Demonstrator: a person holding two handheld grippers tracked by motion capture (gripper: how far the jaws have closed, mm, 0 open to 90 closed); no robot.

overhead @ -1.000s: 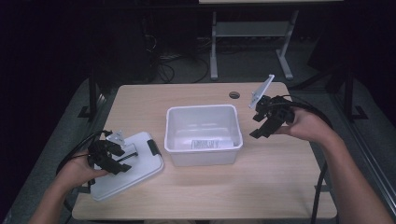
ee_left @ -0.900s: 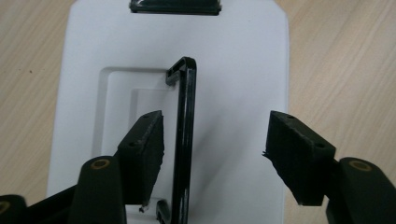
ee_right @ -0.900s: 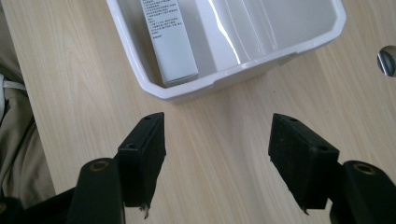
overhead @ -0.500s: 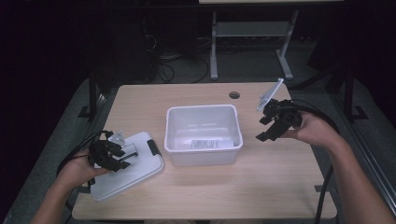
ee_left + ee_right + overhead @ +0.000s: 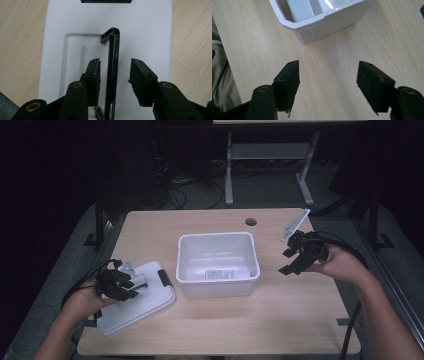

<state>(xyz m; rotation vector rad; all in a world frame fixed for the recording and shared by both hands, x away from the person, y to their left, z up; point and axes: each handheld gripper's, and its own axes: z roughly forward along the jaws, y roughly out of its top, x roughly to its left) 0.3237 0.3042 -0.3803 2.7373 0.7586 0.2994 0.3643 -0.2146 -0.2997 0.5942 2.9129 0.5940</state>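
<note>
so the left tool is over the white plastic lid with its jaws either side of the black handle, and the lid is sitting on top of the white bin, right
Not quite. The white plastic lid lies flat on the wooden table, left of the white bin and apart from it, as the high view shows. The left tool does straddle the black handle.

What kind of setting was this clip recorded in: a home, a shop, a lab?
Most likely a lab or workshop set up for recording. A plain wooden table with a cable hole stands in a dark room, with tangled cables on the floor and a metal stand behind it.
</note>
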